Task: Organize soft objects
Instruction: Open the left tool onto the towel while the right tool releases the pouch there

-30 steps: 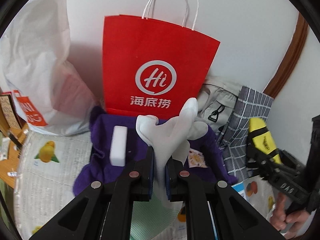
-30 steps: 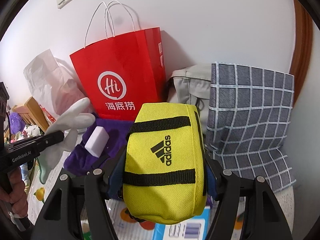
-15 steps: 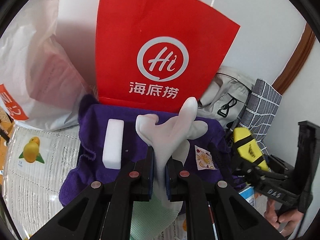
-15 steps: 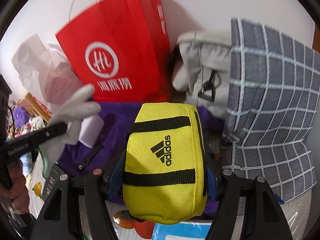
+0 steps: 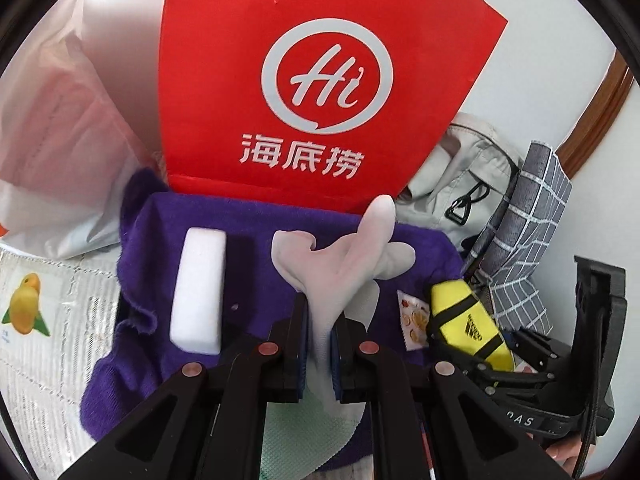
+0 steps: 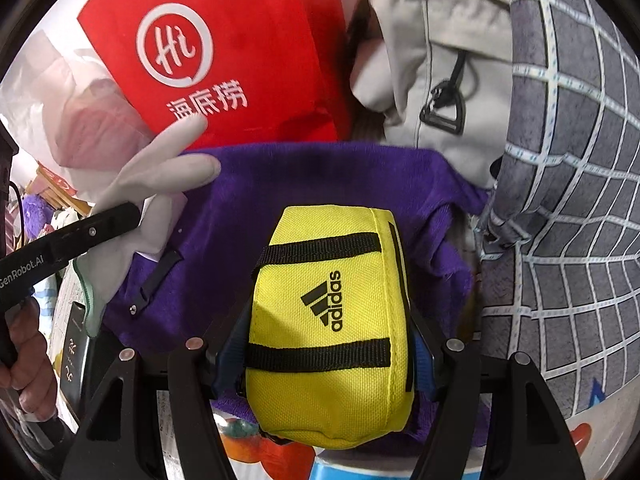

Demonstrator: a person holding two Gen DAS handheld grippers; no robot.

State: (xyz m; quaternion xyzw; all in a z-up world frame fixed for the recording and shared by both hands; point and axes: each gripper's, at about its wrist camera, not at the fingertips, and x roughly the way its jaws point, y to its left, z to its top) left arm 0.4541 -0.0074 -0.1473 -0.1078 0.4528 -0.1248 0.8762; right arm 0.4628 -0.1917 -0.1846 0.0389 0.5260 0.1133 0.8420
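Note:
My left gripper [image 5: 320,320] is shut on a pale grey glove [image 5: 348,248], whose fingers stick up above the jaws; the glove [image 6: 160,176] also shows at the left of the right wrist view. Below it a purple towel [image 5: 256,220] is spread out, with a white foam block [image 5: 198,292] lying on it. My right gripper [image 6: 326,344] is shut on a yellow pouch [image 6: 328,320] with black straps, held over the purple towel [image 6: 320,184]. That pouch [image 5: 466,324] appears low right in the left wrist view.
A red paper bag [image 5: 320,80] stands behind the towel against the wall. A white plastic bag [image 5: 60,140] sits to its left, a beige bag [image 6: 436,80] and a grey checked cushion [image 6: 560,160] to its right. A hand [image 6: 24,368] grips the left tool.
Both grippers have come down and closer to the purple towel, which now fills more of each view. The glove and the yellow pouch stay gripped.

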